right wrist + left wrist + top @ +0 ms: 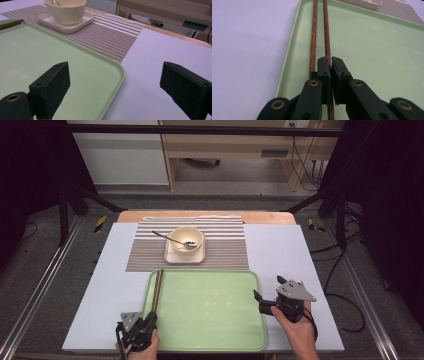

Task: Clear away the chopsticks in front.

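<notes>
Tray [210, 312]: smooth green plastic, faint sheen; chopsticks [320, 32]: brown grained wood; mat [225, 251]: ribbed woven cloth (striped); bowl [187, 239] and plate [172, 256]: glossy cream ceramic; spoon [172, 240]: shiny metal; jaws: matt black.

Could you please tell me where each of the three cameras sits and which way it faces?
High view: above the person's side, looking forward and down on the green tray; both hands show.
Left gripper view: rides the left gripper, looking along the chopsticks.
Right gripper view: rides the right gripper, facing the bowl.
All share the tray.
</notes>
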Available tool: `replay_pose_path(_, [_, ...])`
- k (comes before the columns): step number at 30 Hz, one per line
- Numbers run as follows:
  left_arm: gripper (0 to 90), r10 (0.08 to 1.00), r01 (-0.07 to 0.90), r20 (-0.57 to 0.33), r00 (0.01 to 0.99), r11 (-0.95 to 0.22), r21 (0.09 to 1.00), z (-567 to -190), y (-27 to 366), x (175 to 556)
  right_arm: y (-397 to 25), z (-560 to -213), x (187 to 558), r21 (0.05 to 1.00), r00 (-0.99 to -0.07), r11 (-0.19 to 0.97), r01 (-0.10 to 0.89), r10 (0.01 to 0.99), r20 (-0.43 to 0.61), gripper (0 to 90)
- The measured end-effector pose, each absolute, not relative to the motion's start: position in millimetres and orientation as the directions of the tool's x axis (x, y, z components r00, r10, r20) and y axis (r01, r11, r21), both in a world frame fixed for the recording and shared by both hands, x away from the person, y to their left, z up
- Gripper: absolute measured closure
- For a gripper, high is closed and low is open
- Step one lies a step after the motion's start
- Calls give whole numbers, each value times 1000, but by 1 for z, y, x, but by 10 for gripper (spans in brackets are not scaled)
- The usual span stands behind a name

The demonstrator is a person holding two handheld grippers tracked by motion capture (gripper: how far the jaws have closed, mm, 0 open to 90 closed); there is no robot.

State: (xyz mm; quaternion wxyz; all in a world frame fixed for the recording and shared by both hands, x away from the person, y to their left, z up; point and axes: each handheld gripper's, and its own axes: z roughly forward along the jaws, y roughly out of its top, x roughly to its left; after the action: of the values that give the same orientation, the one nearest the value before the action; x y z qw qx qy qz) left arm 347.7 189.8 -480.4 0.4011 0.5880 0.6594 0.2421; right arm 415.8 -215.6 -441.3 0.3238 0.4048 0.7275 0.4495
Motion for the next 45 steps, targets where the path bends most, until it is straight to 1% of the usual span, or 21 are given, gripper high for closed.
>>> replay_pose_path(9, [852,973,569,-229,-4,190,800,-482,190,346,-216,-441,416,917,-464,263,299,880,-101,92])
replay_pose_path(15, [851,979,571,-203,3,165,804,-485,187,347,-215,-441,416,916,-468,267,299,878,-104,92])
replay_pose_path(32, [835,986,561,-167,8,134,817,-485,184,348,-215,-442,416,914,-472,270,302,875,-103,89])
replay_pose_path(39, [783,988,521,-156,18,123,844,-478,184,346,-215,-442,416,914,-471,270,303,876,-103,87])
replay_pose_path(45, [682,987,482,-148,54,105,870,-467,184,351,-217,-442,418,914,-459,264,308,883,-101,80])
